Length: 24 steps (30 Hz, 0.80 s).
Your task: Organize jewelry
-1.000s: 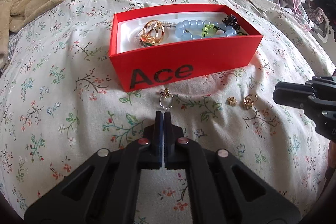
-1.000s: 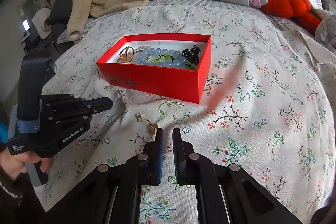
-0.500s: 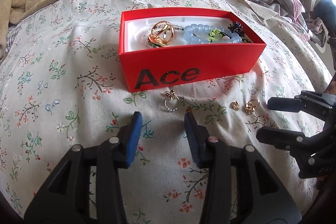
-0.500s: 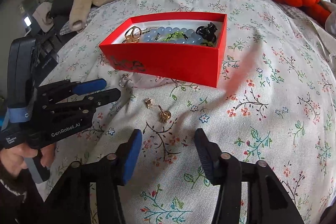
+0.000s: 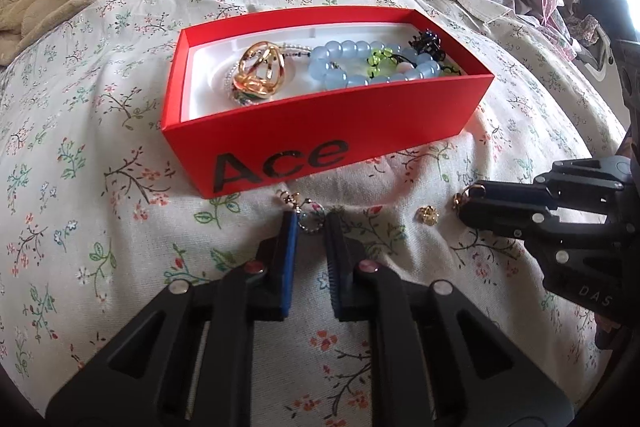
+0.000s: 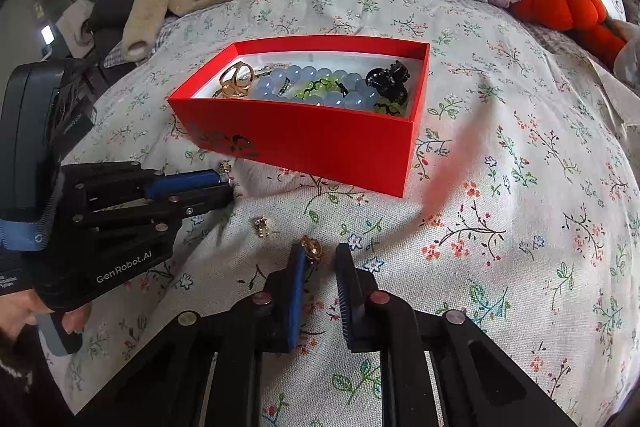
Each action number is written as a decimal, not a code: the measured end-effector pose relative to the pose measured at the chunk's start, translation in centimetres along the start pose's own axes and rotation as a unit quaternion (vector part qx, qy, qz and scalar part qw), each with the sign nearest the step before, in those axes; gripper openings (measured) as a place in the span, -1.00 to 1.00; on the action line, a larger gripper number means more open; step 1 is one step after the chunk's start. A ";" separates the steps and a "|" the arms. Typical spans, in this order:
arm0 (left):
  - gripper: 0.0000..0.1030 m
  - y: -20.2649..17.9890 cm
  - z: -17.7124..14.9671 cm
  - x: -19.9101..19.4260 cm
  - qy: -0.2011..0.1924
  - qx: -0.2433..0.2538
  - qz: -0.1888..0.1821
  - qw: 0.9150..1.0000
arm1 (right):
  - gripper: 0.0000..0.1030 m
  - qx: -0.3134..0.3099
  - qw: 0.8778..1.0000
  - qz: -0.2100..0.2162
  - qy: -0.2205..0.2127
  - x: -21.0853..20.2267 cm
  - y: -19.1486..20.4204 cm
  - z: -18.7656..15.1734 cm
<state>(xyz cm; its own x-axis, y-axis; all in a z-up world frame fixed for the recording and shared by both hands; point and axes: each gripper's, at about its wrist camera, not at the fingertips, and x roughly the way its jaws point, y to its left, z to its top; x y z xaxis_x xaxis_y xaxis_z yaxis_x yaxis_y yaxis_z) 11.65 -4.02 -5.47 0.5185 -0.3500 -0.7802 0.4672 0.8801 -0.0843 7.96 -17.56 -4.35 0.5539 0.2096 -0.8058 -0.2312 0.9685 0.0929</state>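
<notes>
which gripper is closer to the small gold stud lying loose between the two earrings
Right. The right gripper sits just beside the gold stud, its jaws around the neighbouring gold earring; the left gripper is farther off.

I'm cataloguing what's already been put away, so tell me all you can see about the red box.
The red box is an open, lidless rectangular carton, apparently cardboard, with a white lining and black "Ace" lettering on its long side. It sits flat on the floral bedspread. Inside lie a gold ring-shaped ornament, a pale blue bead bracelet, green beads and a black piece. Neither hand-held gripper touches it.
</notes>
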 end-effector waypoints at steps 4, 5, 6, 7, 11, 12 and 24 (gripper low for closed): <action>-0.70 0.3 -0.4 -0.6 -0.001 -0.007 -0.004 1.000 | -0.83 0.009 1.000 0.003 -0.008 -0.8 -0.4 0.1; -0.70 0.3 -0.5 -0.8 -0.002 -0.008 -0.005 1.000 | -0.83 0.013 1.000 0.003 -0.010 -1.0 -0.6 0.1; -0.70 0.4 -0.6 -1.0 -0.002 -0.008 -0.005 1.000 | -0.83 0.017 1.000 0.006 -0.011 -1.3 -0.9 0.1; -0.70 0.4 -0.8 -1.2 -0.003 -0.008 -0.004 1.000 | -0.84 0.022 1.000 0.010 -0.013 -1.5 -1.0 0.1; -0.70 0.3 -1.3 -2.1 -0.004 -0.006 -0.004 1.000 | -0.84 0.027 0.999 0.013 -0.017 -2.3 -1.4 -0.1; -0.70 0.2 -1.5 -2.3 -0.004 -0.005 -0.005 1.000 | -0.84 0.027 0.999 0.014 -0.017 -2.4 -1.4 -0.1; -0.70 -0.2 -2.3 -5.8 -0.025 -0.011 -0.047 0.999 | -0.84 0.033 0.999 0.025 -0.031 -4.0 -1.4 0.6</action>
<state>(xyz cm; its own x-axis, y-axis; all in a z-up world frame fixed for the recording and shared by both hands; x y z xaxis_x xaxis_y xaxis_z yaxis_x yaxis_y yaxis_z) 6.90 -1.41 -2.36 0.5088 -0.4465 -0.7360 0.4998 0.8493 -0.1698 6.52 -19.70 -0.93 0.5925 0.2632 -0.7613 -0.2074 0.9631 0.1716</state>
